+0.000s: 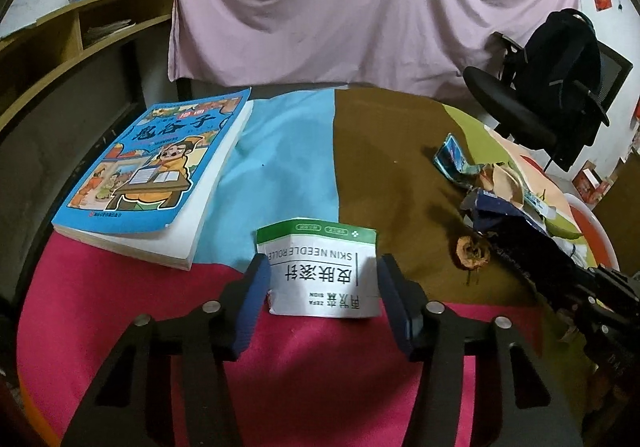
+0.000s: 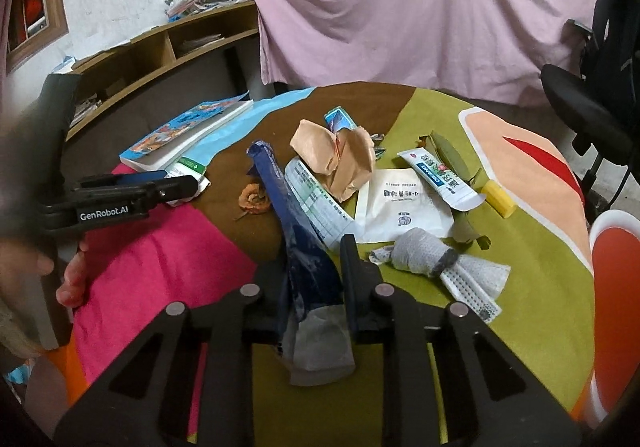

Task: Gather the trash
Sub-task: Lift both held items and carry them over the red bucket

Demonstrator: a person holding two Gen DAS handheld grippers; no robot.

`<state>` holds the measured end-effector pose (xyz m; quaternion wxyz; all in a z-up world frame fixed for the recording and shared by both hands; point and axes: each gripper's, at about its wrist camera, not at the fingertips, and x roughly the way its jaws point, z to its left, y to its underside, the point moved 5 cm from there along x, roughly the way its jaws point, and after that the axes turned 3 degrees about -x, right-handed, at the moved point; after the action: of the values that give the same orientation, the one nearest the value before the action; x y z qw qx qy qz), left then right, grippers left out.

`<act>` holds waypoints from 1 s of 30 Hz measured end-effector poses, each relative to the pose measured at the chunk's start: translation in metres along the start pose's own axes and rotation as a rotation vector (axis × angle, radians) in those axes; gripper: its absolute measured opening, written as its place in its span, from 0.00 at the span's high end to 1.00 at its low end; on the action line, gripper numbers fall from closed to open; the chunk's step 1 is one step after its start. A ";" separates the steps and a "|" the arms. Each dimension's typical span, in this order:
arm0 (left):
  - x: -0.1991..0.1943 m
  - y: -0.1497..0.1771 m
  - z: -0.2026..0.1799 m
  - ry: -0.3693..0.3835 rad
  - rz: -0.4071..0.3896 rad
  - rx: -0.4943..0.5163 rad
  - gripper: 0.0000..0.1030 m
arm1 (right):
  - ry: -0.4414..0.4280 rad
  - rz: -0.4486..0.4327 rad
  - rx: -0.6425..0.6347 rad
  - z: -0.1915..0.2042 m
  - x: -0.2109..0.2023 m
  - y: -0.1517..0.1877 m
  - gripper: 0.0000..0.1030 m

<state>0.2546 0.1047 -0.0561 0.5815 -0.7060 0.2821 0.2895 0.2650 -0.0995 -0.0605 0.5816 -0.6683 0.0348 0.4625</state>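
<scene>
A white and green box (image 1: 320, 275) printed "SKIN NEEDLE ROLLER" stands on the colourful tablecloth (image 1: 120, 307). My left gripper (image 1: 324, 279) is shut on it, one blue pad against each side. In the right wrist view the left gripper (image 2: 176, 183) shows side-on with the box (image 2: 188, 169). My right gripper (image 2: 314, 271) is shut on a long dark blue wrapper (image 2: 304, 247), which trails up over the trash pile. From the left wrist view, the right gripper's tips are hidden behind that wrapper (image 1: 492, 207).
The pile holds crumpled brown paper (image 2: 336, 159), a white sachet (image 2: 400, 207), a toothpaste box (image 2: 440, 175), a wadded grey cloth (image 2: 432, 263) and dried peel (image 2: 254, 201). A thick blue book (image 1: 152, 167) lies far left. An office chair (image 1: 552, 87) stands beyond the table.
</scene>
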 end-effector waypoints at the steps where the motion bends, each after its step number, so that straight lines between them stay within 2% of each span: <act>1: 0.000 0.000 -0.002 -0.005 -0.003 0.010 0.55 | 0.000 -0.005 0.001 0.000 -0.001 0.000 0.51; 6: 0.003 0.005 -0.010 -0.048 0.007 0.073 0.57 | 0.001 -0.034 0.002 0.002 -0.007 -0.002 0.52; 9: 0.005 0.005 -0.010 -0.056 0.014 0.074 0.57 | -0.007 -0.046 0.014 0.001 -0.009 -0.002 0.52; 13: 0.013 0.006 -0.006 -0.075 0.061 0.057 0.47 | -0.010 -0.059 0.042 -0.004 -0.012 -0.002 0.51; 17: 0.017 0.004 -0.001 -0.049 0.074 0.021 0.46 | -0.010 -0.059 0.070 -0.009 -0.012 -0.002 0.51; 21: 0.021 0.003 -0.003 -0.039 0.077 0.025 0.46 | -0.003 -0.055 0.069 -0.008 -0.010 -0.001 0.51; 30: 0.011 0.007 -0.002 0.011 0.053 0.007 0.54 | 0.004 -0.067 0.068 -0.009 -0.012 0.000 0.51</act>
<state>0.2573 0.1014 -0.0682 0.5745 -0.6979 0.3047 0.3000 0.2633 -0.1121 -0.0537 0.6190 -0.6498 0.0294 0.4401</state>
